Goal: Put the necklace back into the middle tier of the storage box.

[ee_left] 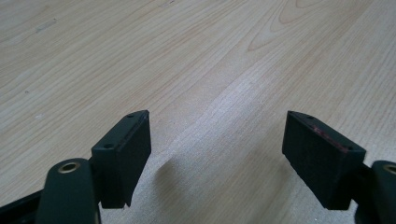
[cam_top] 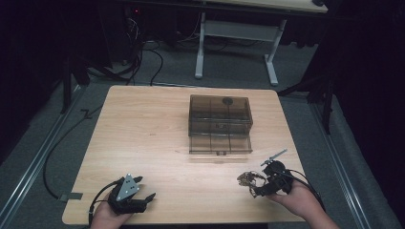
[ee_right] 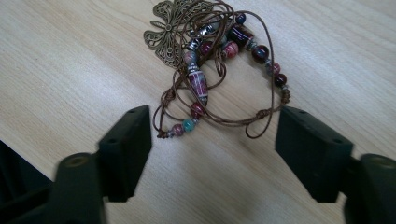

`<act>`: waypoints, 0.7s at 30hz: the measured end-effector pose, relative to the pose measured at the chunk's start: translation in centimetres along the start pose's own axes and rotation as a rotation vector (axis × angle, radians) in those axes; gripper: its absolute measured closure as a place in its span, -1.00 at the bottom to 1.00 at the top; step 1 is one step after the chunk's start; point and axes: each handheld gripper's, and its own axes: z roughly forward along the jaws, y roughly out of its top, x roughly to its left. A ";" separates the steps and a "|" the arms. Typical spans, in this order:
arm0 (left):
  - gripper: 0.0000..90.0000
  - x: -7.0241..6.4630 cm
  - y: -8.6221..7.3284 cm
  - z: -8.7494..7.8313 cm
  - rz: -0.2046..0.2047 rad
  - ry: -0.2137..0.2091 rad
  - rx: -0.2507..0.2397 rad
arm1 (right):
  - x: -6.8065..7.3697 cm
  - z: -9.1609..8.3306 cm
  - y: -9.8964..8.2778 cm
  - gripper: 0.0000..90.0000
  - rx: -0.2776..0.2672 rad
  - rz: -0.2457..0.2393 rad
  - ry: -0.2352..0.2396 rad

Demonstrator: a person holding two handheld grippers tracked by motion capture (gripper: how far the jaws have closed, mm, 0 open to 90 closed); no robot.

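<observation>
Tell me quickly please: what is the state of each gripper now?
Left gripper: open, holding nothing, above bare table.
Right gripper: open, holding nothing; the beaded necklace lies on the table just ahead of its jaws.

Dark lab: cables [cam_top: 143, 57], metal rails [cam_top: 33, 162], workbench [cam_top: 143, 138].

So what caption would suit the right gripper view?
Open claw poised over a beaded cord necklace with butterfly pendant on the wooden table.

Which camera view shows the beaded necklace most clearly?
The right gripper view: the beaded necklace lies close on the table, beads and butterfly pendant distinct. The high view shows a small dark tangle.
</observation>
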 end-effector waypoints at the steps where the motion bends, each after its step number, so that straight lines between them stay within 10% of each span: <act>1: -0.46 0.0 0.0 0.0 0.000 -0.001 0.000 | 0.0 0.0 0.0 -0.49 0.000 0.000 0.000; 16: -0.46 0.0 0.0 0.0 0.000 -0.008 0.004 | 0.0 2.3 2.8 -0.65 0.088 -0.136 -0.025; 21: -0.46 0.1 0.0 0.1 -0.001 -0.011 0.007 | 0.6 2.9 3.2 -0.55 0.129 -0.257 -0.081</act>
